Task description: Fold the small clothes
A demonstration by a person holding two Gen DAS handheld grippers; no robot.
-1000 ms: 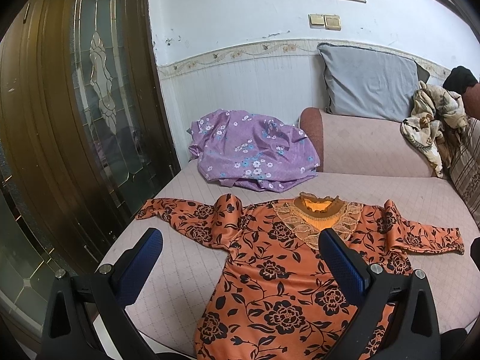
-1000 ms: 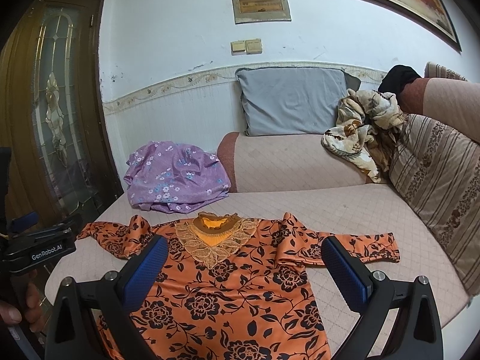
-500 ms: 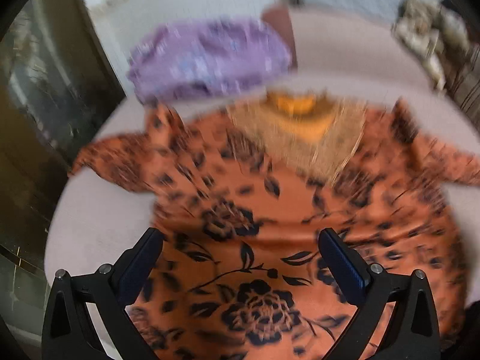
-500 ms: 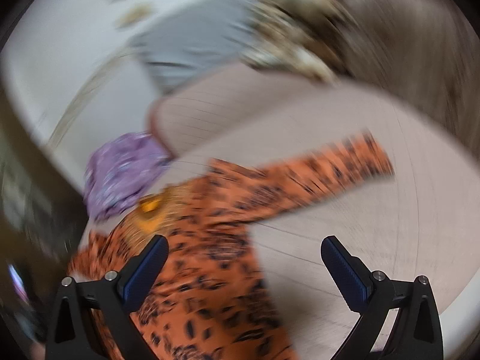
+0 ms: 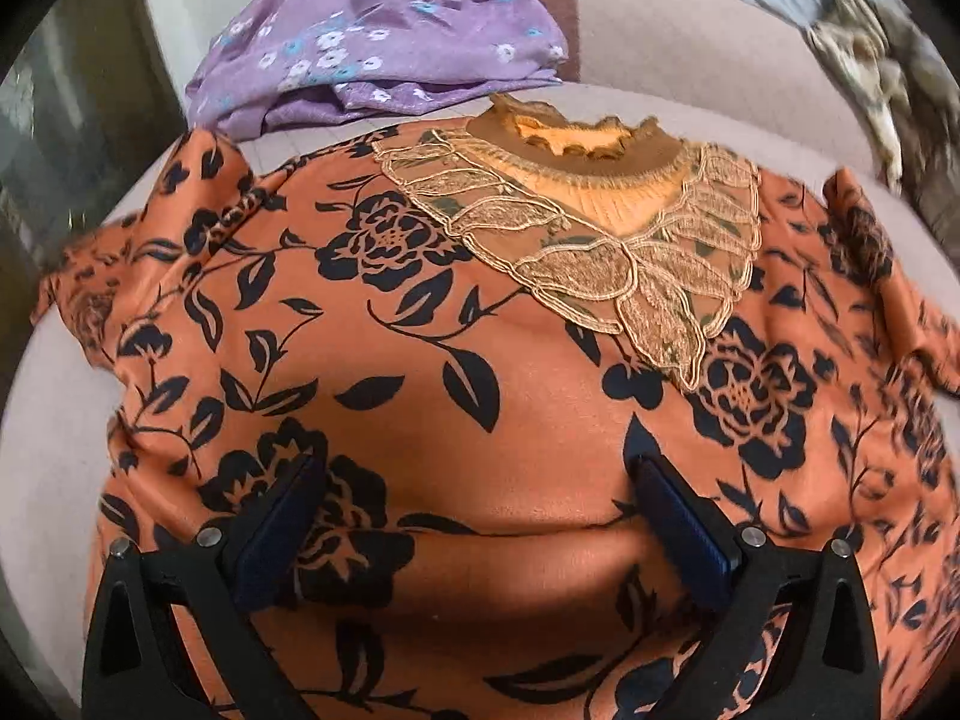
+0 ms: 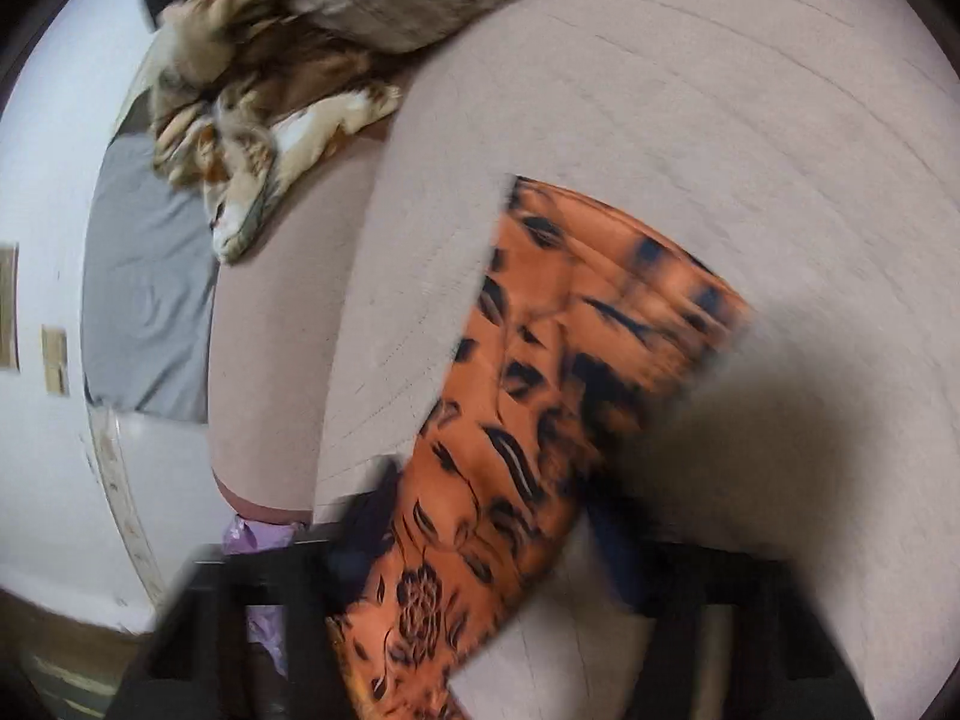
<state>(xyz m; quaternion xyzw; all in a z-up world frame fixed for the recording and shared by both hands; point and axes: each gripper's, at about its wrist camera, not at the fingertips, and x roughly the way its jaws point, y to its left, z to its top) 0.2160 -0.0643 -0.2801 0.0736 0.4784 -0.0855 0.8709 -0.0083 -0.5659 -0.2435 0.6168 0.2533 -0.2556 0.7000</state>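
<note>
An orange top (image 5: 420,372) with a black flower print lies face up and spread flat on the pink quilted sofa seat (image 5: 54,420), its lace collar (image 5: 600,228) toward the sofa back and both sleeves stretched out to the sides. The left gripper (image 5: 474,474) hangs low over the middle of the body of the top, its two blue-padded fingers (image 5: 276,528) spread wide with nothing between them; the pads look to be at or just above the cloth, and a soft crease runs across the fabric between them. The right gripper (image 6: 486,516) is over the right sleeve (image 6: 540,390), which runs out across the seat; the view is blurred, but the fingers seem to stand apart on either side of the sleeve near the shoulder end, not yet pinching it. A crumpled purple flowered garment (image 5: 384,54) sits behind the top against the sofa back, and a beige patterned cloth (image 6: 240,138) lies bunched by the grey cushion (image 6: 144,276), both well clear of the work. The folding looks to be only starting: nothing is folded over yet. The likely first fold is the right sleeve across the chest, which calls for closing on the sleeve cloth alone, lifting it without dragging the body, while the left gripper steadies the middle so the slippery fabric does not slide.
</note>
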